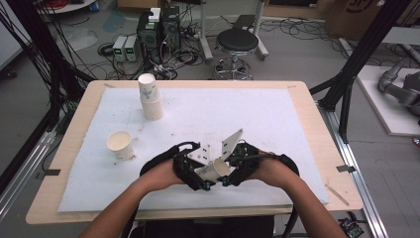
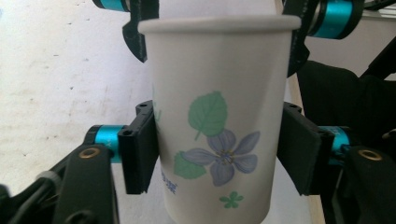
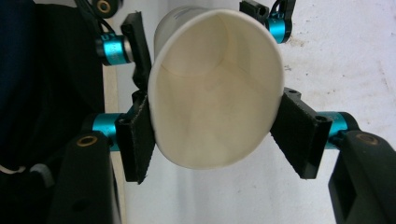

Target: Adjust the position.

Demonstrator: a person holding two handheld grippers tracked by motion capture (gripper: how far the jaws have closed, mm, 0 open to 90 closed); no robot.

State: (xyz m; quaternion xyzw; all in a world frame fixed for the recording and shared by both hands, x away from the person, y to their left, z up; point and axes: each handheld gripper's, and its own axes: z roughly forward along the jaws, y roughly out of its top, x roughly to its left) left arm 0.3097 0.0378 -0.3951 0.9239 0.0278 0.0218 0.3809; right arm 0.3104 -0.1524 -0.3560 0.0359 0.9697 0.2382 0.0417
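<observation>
1. A white pad [image 1: 277,124] is laid over the wooden worktop [image 1: 317,139]; a bare wooden margin is left along all four edges, and the near edge lies just below the hands.
2. Open pad is seen to the right of and beyond the hands; the left half is occupied by an upright paper cup [image 1: 120,145] and, farther back, a stack of upturned cups [image 1: 151,96], both well apart from the hands.
3. A flowered paper cup [image 1: 218,169] is held between the two claws near the front middle of the worktop, tilted so its mouth faces the right claw.
4. The left claw [image 2: 219,154] is closed on the cup wall below the rim, both pads touching the printed side.
5. The right claw [image 3: 217,135] is closed on the same cup at its rim, and the mouth is pressed into an oval.
6. The held cup's interior is seen empty; the contents of the upright cup cannot be told
</observation>
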